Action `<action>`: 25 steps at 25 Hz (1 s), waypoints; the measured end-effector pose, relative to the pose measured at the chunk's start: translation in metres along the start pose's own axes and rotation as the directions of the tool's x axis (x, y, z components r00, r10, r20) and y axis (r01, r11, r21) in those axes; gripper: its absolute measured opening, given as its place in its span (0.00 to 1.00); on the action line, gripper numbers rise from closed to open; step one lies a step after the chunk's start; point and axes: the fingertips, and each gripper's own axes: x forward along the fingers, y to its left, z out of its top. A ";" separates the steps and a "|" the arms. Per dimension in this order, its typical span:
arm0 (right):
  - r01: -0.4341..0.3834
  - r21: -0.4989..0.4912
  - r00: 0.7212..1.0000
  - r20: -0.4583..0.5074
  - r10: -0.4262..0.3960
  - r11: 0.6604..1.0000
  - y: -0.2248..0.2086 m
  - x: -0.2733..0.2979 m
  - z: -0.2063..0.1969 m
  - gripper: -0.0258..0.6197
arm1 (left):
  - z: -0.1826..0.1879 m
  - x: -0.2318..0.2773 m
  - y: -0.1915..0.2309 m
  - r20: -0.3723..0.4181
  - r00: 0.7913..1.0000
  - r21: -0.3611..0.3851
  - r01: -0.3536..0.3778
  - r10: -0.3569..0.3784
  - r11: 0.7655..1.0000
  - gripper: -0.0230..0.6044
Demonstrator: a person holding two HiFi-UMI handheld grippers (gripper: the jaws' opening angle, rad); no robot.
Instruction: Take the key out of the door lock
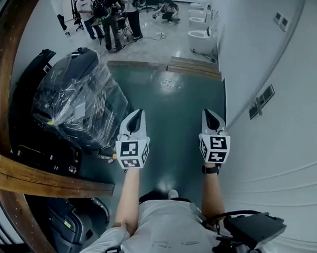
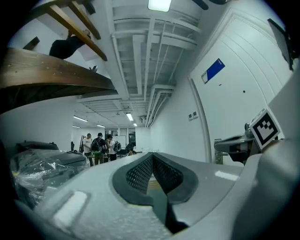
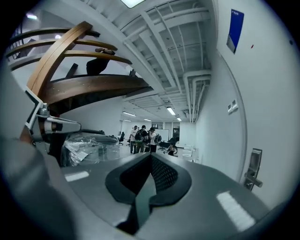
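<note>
Left gripper [image 1: 136,117] and right gripper [image 1: 211,116] held level, side by side above the green floor [image 1: 173,101]. Both pressed together, nothing pinched; reads as a carrying posture, lock not yet reached. Door lock [image 3: 253,169] on the right-hand wall, well ahead. Key too small to make out.

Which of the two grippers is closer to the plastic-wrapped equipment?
The left gripper: it is beside the plastic-wrapped equipment, while the right gripper is on the far side, next to the white wall.
</note>
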 end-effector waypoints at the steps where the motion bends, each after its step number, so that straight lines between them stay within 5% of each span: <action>1: -0.013 0.008 1.000 -0.006 0.013 1.000 -0.002 0.011 -0.003 0.05 | -0.006 0.012 0.004 -0.011 1.000 0.001 -0.004 0.004 1.000 0.04; 8: -0.007 0.006 0.999 -0.032 0.007 1.000 -0.033 0.089 -0.019 0.05 | -0.040 0.106 0.038 -0.028 0.998 -0.010 -0.052 0.052 0.999 0.04; 13: 0.078 -0.004 0.997 -0.009 -0.078 0.997 -0.084 0.162 -0.003 0.05 | -0.040 0.213 0.065 0.002 0.996 -0.029 0.088 -0.088 0.996 0.04; 19: 0.142 -0.033 0.989 0.033 -0.141 0.989 -0.119 0.233 0.045 0.05 | -0.007 0.317 0.096 0.077 0.970 -0.016 0.232 -0.230 0.973 0.04; 25: 0.150 -0.095 0.989 0.011 -0.149 0.984 -0.146 0.285 0.037 0.05 | -0.010 0.389 0.104 0.099 0.947 -0.158 0.318 -0.305 0.935 0.04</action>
